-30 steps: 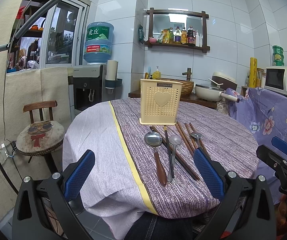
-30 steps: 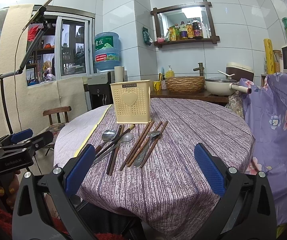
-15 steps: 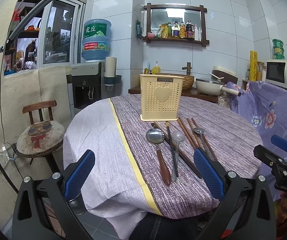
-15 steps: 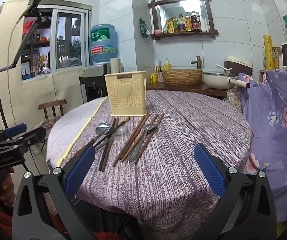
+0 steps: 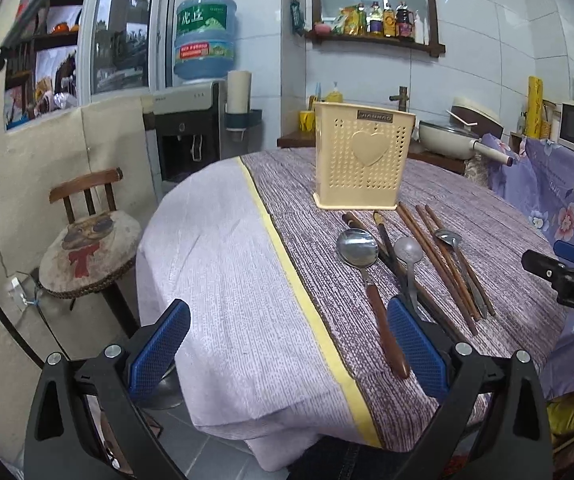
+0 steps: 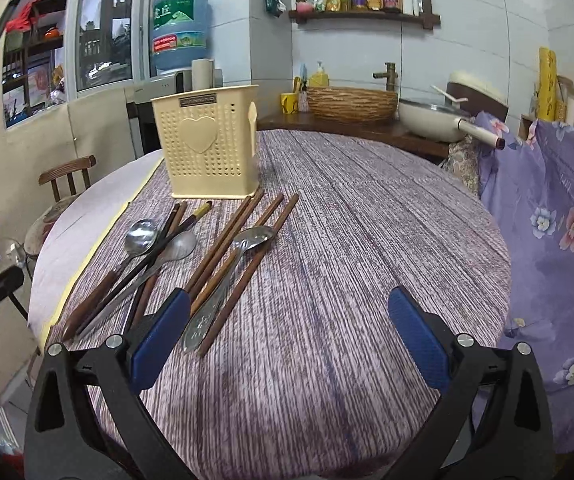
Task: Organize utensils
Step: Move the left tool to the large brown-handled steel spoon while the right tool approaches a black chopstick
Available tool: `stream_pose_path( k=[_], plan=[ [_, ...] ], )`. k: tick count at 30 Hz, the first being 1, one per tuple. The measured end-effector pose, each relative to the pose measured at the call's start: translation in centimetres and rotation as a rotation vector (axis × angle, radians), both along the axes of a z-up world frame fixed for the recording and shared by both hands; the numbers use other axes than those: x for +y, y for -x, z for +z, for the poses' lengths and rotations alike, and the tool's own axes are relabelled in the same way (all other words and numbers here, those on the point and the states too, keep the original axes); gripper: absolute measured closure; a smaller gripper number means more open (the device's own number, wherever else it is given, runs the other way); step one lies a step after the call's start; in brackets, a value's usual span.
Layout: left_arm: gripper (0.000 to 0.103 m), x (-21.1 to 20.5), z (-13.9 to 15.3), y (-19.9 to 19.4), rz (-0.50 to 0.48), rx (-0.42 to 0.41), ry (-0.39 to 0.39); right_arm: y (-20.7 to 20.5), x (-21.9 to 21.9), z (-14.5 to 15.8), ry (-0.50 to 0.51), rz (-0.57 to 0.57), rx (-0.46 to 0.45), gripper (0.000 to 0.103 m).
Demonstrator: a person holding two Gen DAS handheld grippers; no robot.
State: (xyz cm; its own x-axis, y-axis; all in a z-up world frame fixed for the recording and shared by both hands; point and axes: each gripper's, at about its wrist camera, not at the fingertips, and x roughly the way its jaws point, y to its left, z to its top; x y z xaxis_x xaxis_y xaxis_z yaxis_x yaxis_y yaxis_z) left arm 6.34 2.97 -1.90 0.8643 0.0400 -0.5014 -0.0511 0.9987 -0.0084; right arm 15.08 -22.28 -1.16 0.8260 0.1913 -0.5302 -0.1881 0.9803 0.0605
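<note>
You've brought both open, empty hand-held grippers — left (image 5: 289,350), right (image 6: 289,338) — nearer the utensils (image 6: 223,248), none yet in the holder (image 6: 209,146)

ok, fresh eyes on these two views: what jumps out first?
The cream utensil holder with the heart on its front, standing upright mid-table on the purple striped cloth. Right in front of it lies a loose spread of spoons and brown chopsticks, some crossing each other. Both the left gripper and right gripper are open and empty at the table's near edge.
</note>
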Motion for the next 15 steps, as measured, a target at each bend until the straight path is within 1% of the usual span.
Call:
stream_pose_path(
  k=[2,5,6,7,8,10,13,15],
  plan=[
    [0.01,-0.1,0.2,-1.1,-0.034,0.026,0.025,-1.4,-0.1,0.1,-0.028,0.009,0.03,0.005],
    [0.015,-0.8,0.0,-3.1,-0.061,0.077,0.021,-3.3,0.1,0.0,-0.03,0.005,0.066,0.006],
    [0.02,-1.1,-0.1,-4.0,-0.08,0.1,0.024,-3.8,0.1,0.0,-0.032,0.004,0.079,0.006],
    [0.023,-1.4,-0.2,-4.7,-0.099,0.124,0.024,-4.3,0.1,0.0,-0.037,0.003,0.092,0.008],
    [0.024,-1.6,-0.3,-5.3,-0.107,0.14,0.019,-4.9,0.0,-0.1,-0.044,0.0,0.109,0.011],
    [0.03,-2.0,-0.4,-6.5,-0.118,0.169,0.002,-5.8,-0.3,-0.1,-0.055,-0.017,0.132,0.013],
    [0.034,-2.1,-0.5,-7.9,-0.143,0.21,0.012,-6.4,-0.5,-0.3,-0.055,-0.045,0.137,0.014],
    [0.036,-2.4,-0.7,-8.8,-0.158,0.242,0.012,-6.5,-0.5,-0.4,-0.062,-0.045,0.142,0.014]
  ],
)
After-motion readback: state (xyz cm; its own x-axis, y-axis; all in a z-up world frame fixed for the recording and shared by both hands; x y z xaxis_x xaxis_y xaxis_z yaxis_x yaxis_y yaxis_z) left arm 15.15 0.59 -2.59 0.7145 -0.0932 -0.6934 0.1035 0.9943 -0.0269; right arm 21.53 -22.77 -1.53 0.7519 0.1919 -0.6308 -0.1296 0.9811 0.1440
